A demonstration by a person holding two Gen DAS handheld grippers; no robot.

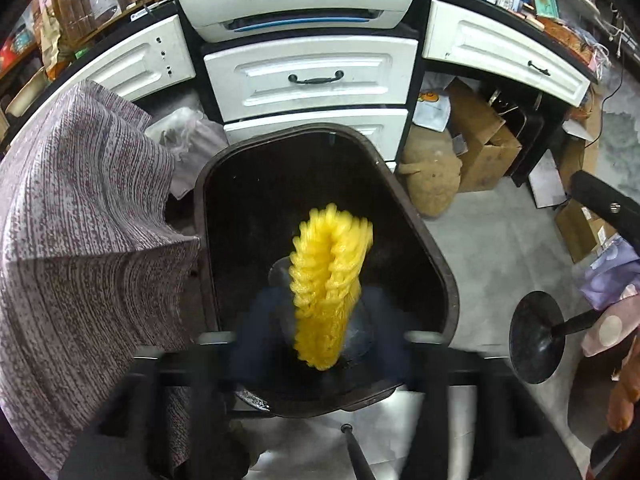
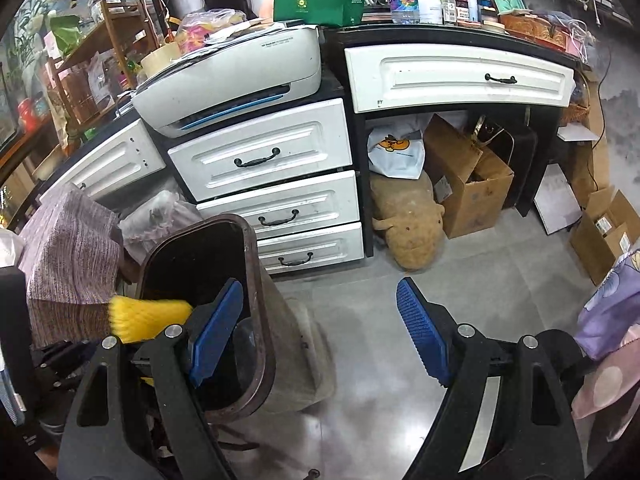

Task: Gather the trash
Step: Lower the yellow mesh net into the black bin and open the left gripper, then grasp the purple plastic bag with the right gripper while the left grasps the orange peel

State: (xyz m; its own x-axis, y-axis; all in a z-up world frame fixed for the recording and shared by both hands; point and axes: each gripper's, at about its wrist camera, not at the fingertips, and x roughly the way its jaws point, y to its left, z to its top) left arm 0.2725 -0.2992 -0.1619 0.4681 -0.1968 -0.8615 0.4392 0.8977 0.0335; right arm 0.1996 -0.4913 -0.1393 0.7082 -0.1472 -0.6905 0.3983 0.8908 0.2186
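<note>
In the left wrist view, the left tongs (image 1: 320,344) are seen at the bottom of the frame, blurred, with the two fingers spread wide to either side. Between them a yellow foam net (image 1: 330,284) is seen, upright and blurred, over the open mouth of the dark trash bin (image 1: 420,232). The net is not pressed by either finger; a gap is seen on both sides, so nothing is gripped by the left tongs. Whether the net rests on anything inside the bin cannot be told. The bin fills the centre of the frame, with a grey-purple cloth (image 1: 80,240) draped at the left and white drawers (image 1: 312,76) above it.

In the right wrist view, the right tongs (image 2: 320,332) are held wide open in the lower half of the frame, and the blue pads (image 2: 424,332) are plainly apart with only grey floor (image 2: 400,400) seen between them. Nothing is held or touched by them. The left pad is seen in front of the bin's rim (image 2: 260,320), without visible contact. The yellow net (image 2: 148,318) appears at the lower left, level with the bin's opening and just beside the cloth (image 2: 68,260). A printer (image 2: 240,76) is seen on the drawer unit in the upper middle, and cardboard boxes (image 2: 468,184) stand under the desk (image 2: 460,36) at the right.
</note>
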